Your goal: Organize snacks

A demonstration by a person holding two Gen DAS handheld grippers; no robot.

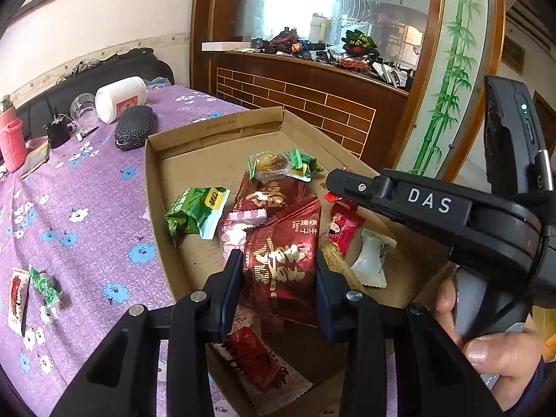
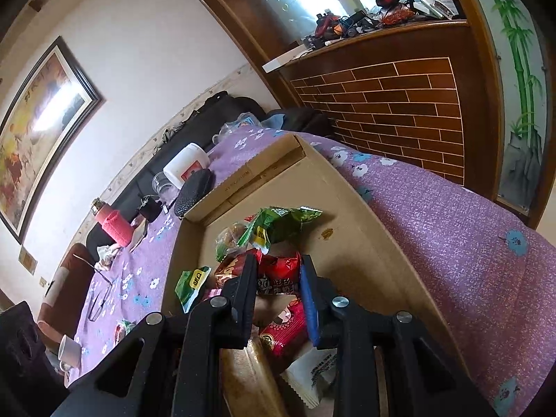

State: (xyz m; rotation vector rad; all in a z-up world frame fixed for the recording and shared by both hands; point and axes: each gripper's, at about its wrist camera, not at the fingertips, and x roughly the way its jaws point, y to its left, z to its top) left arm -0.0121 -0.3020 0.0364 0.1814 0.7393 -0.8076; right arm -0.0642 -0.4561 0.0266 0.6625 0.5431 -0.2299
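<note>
Most snacks already lie in the box (image 1: pixel 154 187) on the counter (image 1: pixel 87 215). My left hand-held gripper (image 1: pixel 278 271) grips a dark red packet (image 1: pixel 281 260) over the pile. My right hand-held gripper (image 2: pixel 278 274) seems nearly closed on a red pack (image 2: pixel 279 271). Two snacks (image 1: pixel 31 292) wait outside the box.

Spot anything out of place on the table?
Yes. Two snack packets, one red and white and one green, lie on the purple tablecloth left of the cardboard box, while the other snacks are piled inside it. A brown stain marks the box floor.
</note>
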